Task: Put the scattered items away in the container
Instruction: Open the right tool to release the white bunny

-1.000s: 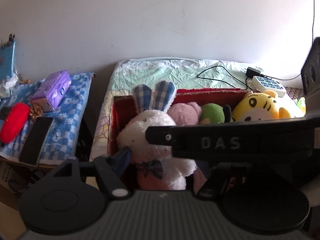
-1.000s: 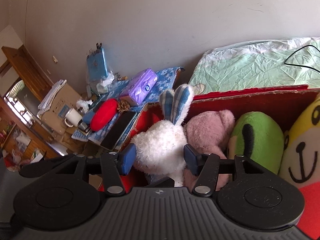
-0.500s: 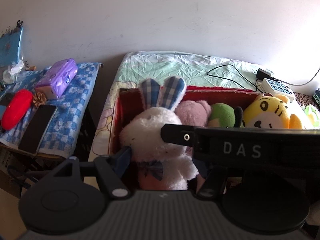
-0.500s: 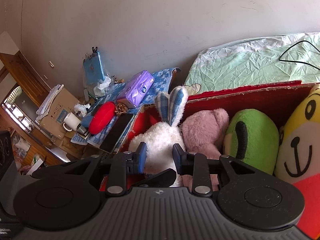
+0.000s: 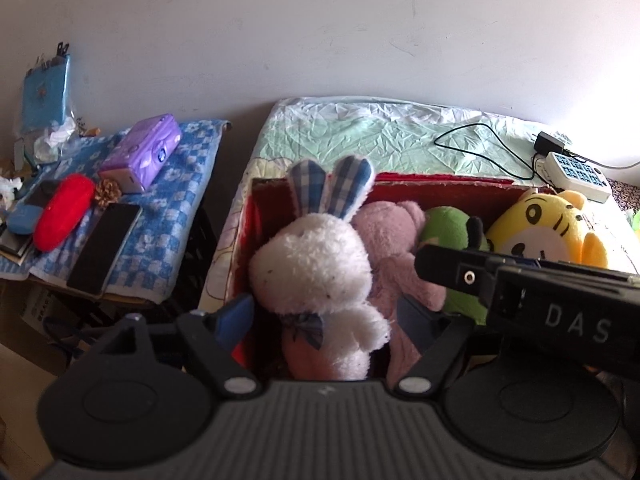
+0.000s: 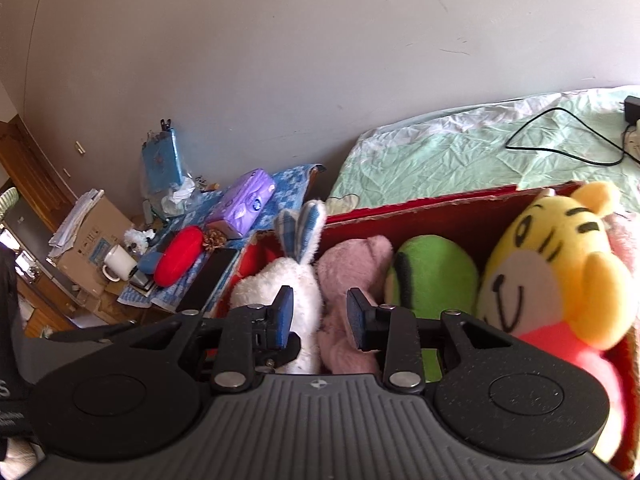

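Red box [image 5: 440, 184] is sitting on the bed [image 5: 384, 136], w/ white bunny [image 5: 316, 264], pink bear [image 5: 392, 232], green toy [image 5: 448, 228] & yellow tiger [image 5: 540, 228] lying inside. Left tool [image 5: 324, 316] is hanging released around the bunny; right tool [image 6: 320, 312] is gaping near it. Worktop [image 5: 180, 184] at 9 o'clock is carrying a phone [image 5: 104, 248].

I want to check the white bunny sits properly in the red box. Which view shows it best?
The left wrist view: the white bunny faces the camera whole, with ears, head and body upright at the left end of the red box. The right wrist view shows it side-on and partly hidden behind the right gripper.
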`<state>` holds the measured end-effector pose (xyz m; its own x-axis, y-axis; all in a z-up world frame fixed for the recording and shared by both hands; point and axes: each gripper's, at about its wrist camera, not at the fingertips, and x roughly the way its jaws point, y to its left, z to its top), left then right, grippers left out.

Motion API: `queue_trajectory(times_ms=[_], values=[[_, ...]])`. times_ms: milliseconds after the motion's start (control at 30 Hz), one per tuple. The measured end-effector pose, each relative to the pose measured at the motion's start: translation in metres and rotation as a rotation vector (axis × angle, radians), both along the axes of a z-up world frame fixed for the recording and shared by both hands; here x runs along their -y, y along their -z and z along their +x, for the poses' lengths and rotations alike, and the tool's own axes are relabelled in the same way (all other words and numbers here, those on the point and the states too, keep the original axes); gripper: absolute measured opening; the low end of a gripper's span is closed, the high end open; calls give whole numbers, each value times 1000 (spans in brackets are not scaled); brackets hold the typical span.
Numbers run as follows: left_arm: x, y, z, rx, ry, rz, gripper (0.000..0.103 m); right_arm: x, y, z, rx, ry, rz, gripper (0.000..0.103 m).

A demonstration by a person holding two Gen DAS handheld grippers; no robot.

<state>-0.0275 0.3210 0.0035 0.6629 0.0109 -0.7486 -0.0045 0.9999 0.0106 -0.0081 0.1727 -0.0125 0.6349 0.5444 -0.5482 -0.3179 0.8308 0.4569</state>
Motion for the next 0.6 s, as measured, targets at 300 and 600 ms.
queue_trajectory(times_ms=[300,600], values=[[10,0,-4,-10,-5,12,82,16,-2,-10,16,52,-37,33],[24,-6,-9,-8,-6,70,89,32,-5,-19,33,105,-97,33]])
